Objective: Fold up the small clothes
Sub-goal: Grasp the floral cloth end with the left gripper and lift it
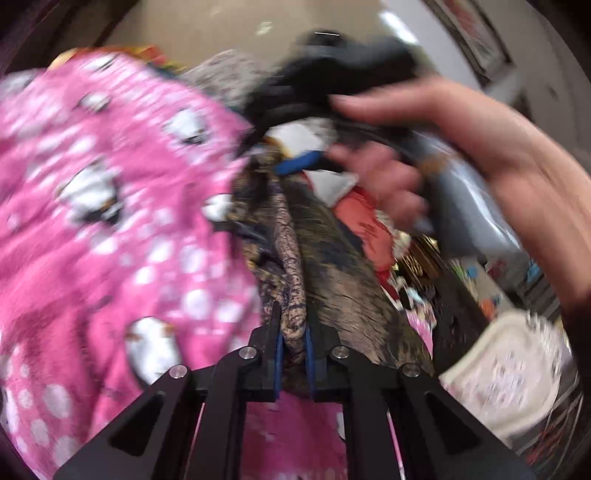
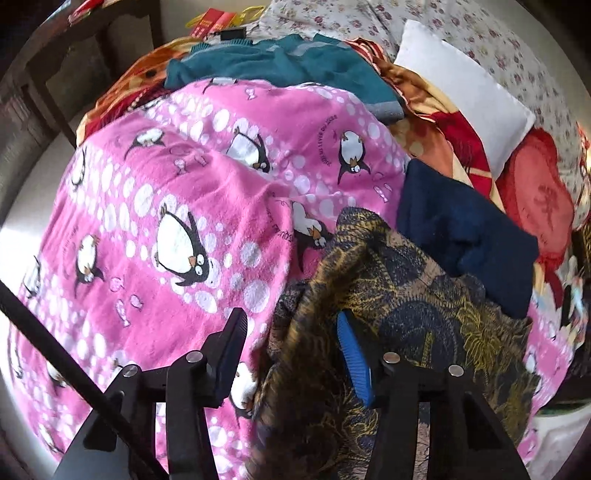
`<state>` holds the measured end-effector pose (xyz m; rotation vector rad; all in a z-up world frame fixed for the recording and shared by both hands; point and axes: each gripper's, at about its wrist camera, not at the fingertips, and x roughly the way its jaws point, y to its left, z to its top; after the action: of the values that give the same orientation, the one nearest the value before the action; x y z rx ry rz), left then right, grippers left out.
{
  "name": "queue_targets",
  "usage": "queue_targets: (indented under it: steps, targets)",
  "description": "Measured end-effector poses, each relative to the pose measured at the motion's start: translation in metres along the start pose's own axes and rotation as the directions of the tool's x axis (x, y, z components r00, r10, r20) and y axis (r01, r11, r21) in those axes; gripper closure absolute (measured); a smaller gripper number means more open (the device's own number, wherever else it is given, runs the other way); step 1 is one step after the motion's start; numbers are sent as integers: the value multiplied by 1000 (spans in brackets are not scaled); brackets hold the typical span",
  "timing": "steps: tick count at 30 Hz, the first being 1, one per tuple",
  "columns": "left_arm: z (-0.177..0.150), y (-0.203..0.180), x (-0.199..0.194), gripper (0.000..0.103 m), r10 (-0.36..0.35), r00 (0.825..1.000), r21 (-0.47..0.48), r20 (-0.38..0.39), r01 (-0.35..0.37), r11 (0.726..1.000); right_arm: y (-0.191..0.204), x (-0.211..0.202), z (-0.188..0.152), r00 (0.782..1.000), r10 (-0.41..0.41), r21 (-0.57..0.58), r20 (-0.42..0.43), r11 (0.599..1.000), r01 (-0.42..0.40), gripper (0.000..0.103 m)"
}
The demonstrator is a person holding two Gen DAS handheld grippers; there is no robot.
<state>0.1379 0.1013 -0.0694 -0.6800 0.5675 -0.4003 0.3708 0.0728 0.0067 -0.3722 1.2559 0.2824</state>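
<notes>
A dark blue and gold patterned garment point(image 2: 402, 302) lies crumpled on a pink penguin blanket point(image 2: 177, 206). My left gripper point(image 1: 293, 332) is shut on a bunched fold of this garment point(image 1: 332, 266) and holds it up. My right gripper point(image 2: 291, 332) is open, its jaws astride the garment's left edge, with the blue pad point(image 2: 354, 358) against the cloth. In the left wrist view a bare hand point(image 1: 461, 147) holds the black right gripper device point(image 1: 340, 70) above the garment. The left wrist view is motion blurred.
A folded navy garment point(image 2: 465, 236) lies right of the patterned one. A teal sweater point(image 2: 288, 70) lies at the blanket's far end. A white pillow point(image 2: 458, 99), a red cushion point(image 2: 535, 199) and floral bedding point(image 2: 369, 18) lie to the right.
</notes>
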Motion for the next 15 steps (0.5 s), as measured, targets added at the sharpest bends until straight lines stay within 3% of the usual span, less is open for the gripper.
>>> queue_targets:
  steps: [4, 7, 13, 15]
  targets:
    - [-2, -12, 6, 94, -41, 999, 56, -32, 43, 998, 2, 1, 1, 999, -35, -39, -24, 999, 34, 50]
    - [-4, -19, 10, 94, -47, 998, 81, -38, 50, 995, 1, -4, 2, 999, -26, -50, -26, 998, 25, 50]
    - [-12, -36, 12, 94, -37, 998, 174, -52, 46, 984, -1, 7, 8, 993, -100, -73, -67, 993, 95, 50]
    - [-14, -39, 15, 94, -29, 997, 192, -66, 41, 981, -1, 9, 7, 988, -137, -86, -74, 988, 131, 65]
